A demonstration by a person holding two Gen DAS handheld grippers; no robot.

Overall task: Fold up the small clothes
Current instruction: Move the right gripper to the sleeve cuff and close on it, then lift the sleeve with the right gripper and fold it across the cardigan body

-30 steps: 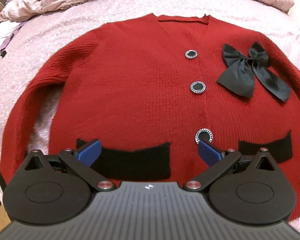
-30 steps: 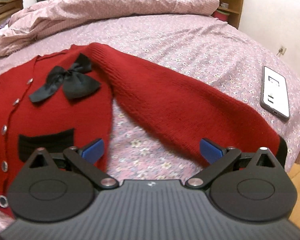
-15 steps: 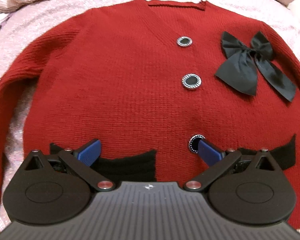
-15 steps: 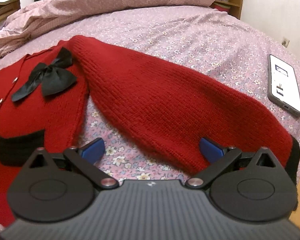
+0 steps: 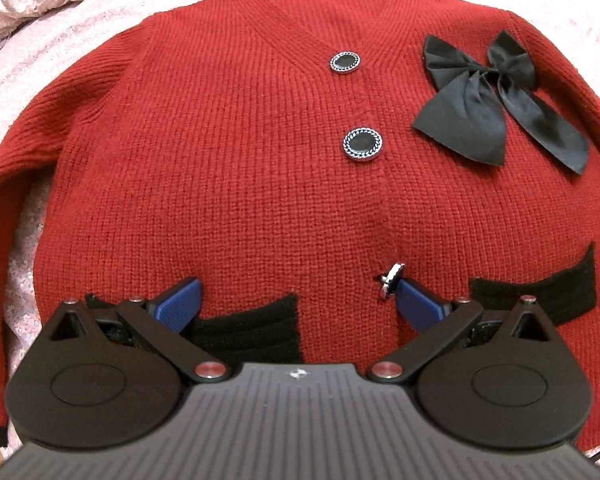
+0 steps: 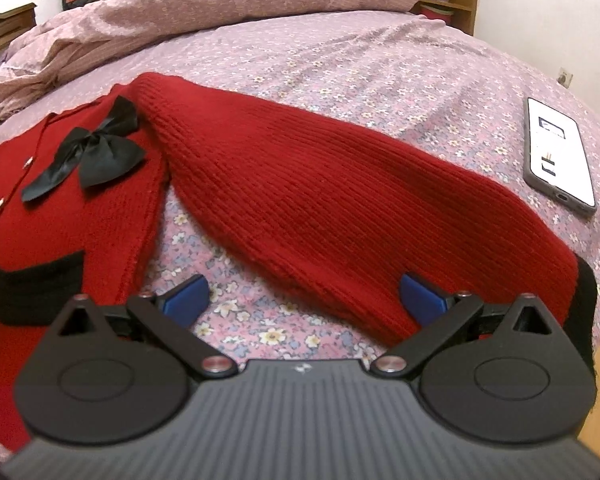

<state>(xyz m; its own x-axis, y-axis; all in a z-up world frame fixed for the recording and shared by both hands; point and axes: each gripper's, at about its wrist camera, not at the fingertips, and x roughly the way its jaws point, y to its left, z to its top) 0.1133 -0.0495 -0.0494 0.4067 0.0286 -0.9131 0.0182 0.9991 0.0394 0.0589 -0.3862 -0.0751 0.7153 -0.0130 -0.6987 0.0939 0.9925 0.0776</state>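
Soft, even indoor light, fairly bright, slightly warm; shadows are faint. Both fisheye views bow strongly at the edges. The red cardigan (image 5: 228, 168) is sharp, its knit crisp; the phone (image 6: 560, 156) screen glares white

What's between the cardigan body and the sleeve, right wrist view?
Bare floral sheet between the cardigan body and the sleeve; the open right gripper hangs over it.

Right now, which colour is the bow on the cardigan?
The bow is black, on the red cardigan; the left wrist view shows it best.
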